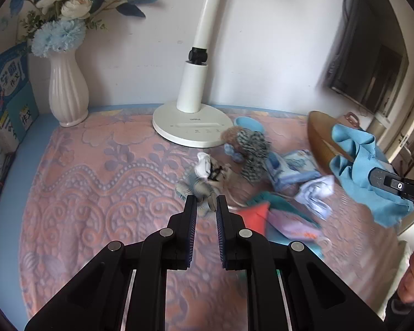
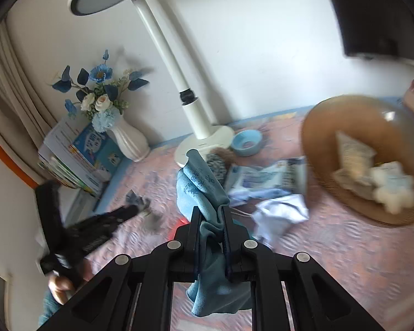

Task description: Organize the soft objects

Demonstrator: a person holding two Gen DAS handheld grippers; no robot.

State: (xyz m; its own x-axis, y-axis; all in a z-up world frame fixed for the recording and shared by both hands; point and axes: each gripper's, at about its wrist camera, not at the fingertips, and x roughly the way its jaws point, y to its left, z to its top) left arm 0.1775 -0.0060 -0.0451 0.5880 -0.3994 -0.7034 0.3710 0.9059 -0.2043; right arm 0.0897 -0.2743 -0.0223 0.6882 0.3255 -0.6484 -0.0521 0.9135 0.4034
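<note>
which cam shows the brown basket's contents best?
Right wrist view: it looks into the brown basket, showing pale soft items lying inside, though blurred. Left wrist view shows only its outer side, edge-on, partly behind the blue cloth.

Basket (image 2: 331,127) and its contents motion-blurred

White wall (image 1: 262,41), white desk lamp (image 1: 191,121), flower vase (image 1: 67,93), patterned pink cover (image 1: 82,193)

On the table (image 1: 69,165), the vase (image 1: 68,91) stands at ten o'clock and the lamp base (image 1: 191,127) at twelve. The basket (image 2: 364,160) sits at two o'clock, right of the heap of cloths (image 1: 262,182). Books (image 1: 8,104) lean left of the vase.
</note>
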